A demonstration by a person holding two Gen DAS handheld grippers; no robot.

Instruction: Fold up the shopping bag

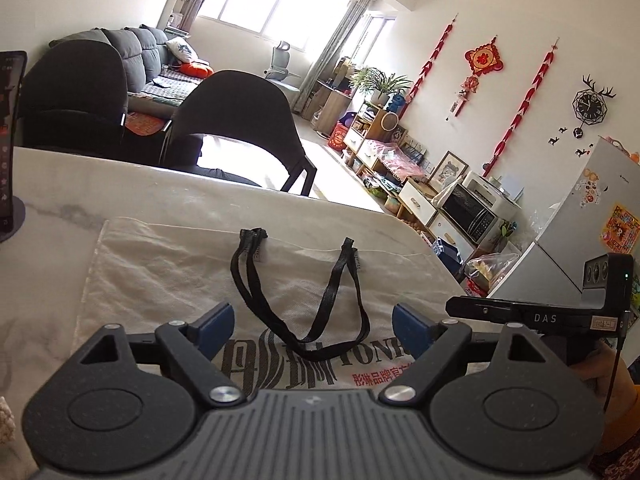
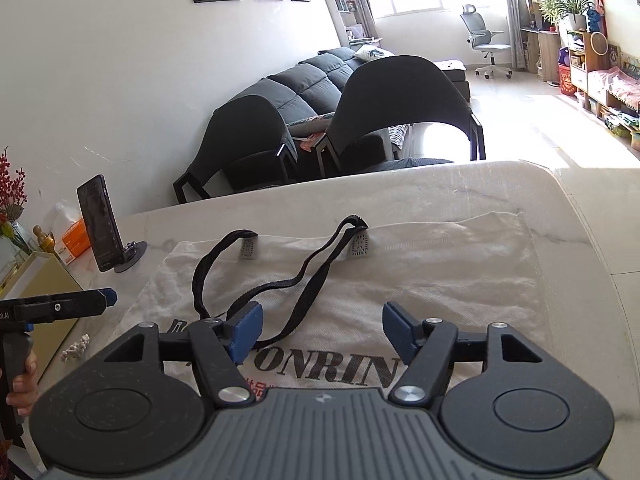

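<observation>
Sunlit living room behind the marble bench [image 1: 60, 200]: two dark chairs [image 1: 240, 120] are sitting at its far edge, with a grey sofa [image 1: 136, 52] and window beyond.

Bag [image 1: 160, 276] is lying flat on the bench, white fabric, wrinkled, mouth edge pointing away from me, printed logo side nearest me. Its black handles [image 1: 304, 300] are flopping back over the bag body toward me, loose and looped, not tucked.

I'm holding my left hand-held gripper [image 1: 313, 322] over the near part of the bag, jaws spread wide, blue pads [image 1: 218, 322] either side of the handle loop, gripping nothing. Can't tell if the pads are touching the fabric.

I'm holding my right hand-held gripper [image 2: 322, 330] over the bag too, to the right of the left one, jaws also wide and empty. Its left pad [image 2: 248, 330] is sitting right at a handle strap [image 2: 308, 292]; contact unclear.

Right wrist view is also showing a phone [image 2: 100, 224] propped on a stand at the bench's left side, well apart from the bag, with an orange tissue box [image 2: 74, 240] behind it, and a small pale scrap [image 2: 76, 348] lying near the bag's left edge.
</observation>
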